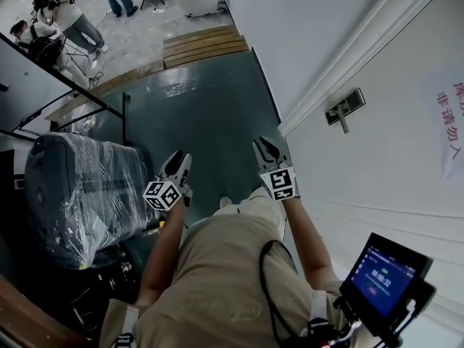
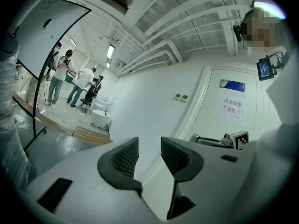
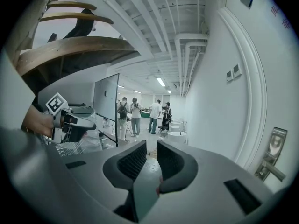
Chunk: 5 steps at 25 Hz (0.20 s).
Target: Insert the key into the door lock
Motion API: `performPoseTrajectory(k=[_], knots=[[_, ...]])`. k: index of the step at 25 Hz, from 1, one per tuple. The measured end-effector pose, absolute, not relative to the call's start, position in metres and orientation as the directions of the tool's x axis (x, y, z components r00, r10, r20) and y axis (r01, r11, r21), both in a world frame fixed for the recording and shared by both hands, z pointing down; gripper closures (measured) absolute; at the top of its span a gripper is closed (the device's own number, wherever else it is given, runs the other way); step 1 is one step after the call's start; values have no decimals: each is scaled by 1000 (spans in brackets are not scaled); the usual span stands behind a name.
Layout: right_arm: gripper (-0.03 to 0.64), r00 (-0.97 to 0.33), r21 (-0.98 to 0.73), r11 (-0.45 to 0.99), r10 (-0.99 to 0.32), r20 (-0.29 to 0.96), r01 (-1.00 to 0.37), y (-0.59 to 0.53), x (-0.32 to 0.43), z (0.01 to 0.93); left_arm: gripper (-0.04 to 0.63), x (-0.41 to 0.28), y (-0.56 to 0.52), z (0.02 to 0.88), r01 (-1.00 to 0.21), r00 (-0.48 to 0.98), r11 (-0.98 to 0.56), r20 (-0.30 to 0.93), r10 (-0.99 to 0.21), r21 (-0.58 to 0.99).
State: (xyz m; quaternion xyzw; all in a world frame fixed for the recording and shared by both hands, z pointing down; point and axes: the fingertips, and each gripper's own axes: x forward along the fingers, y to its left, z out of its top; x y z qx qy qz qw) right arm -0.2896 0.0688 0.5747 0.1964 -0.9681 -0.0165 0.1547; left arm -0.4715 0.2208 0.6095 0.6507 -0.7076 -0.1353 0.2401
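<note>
Dark green floor (image 1: 210,114) lies open toward 12 o'clock, edged by the plastic-wrapped bulk (image 1: 80,194) at 9 and the white door (image 1: 377,187) at 3. Your left claw (image 1: 176,162) and right claw (image 1: 265,149) both stand parted with nothing between the jaws. The lock's lever handle (image 1: 342,110) sits at 2 o'clock, beyond the right claw. On the door, a red sign (image 1: 449,125) reads 库房重地 非请勿入.

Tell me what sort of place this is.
Probably an open-plan studio or lab hall: exposed pipes run overhead, a freestanding whiteboard stands in the open, and a group of people gathers at the far end. A lever handle marks a door close by.
</note>
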Motion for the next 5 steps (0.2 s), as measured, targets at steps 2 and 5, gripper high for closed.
performPoseTrajectory(k=[2,5], knots=[[543,-872,89,920,-391,293,-383,67,-285,574,431,-473,221,608,-858,-39,117,165,-986,500],[543,-868,85,915,-401,293,-394,63,-278,573,431,-473,221,605,-861,-37,115,164,-986,496]])
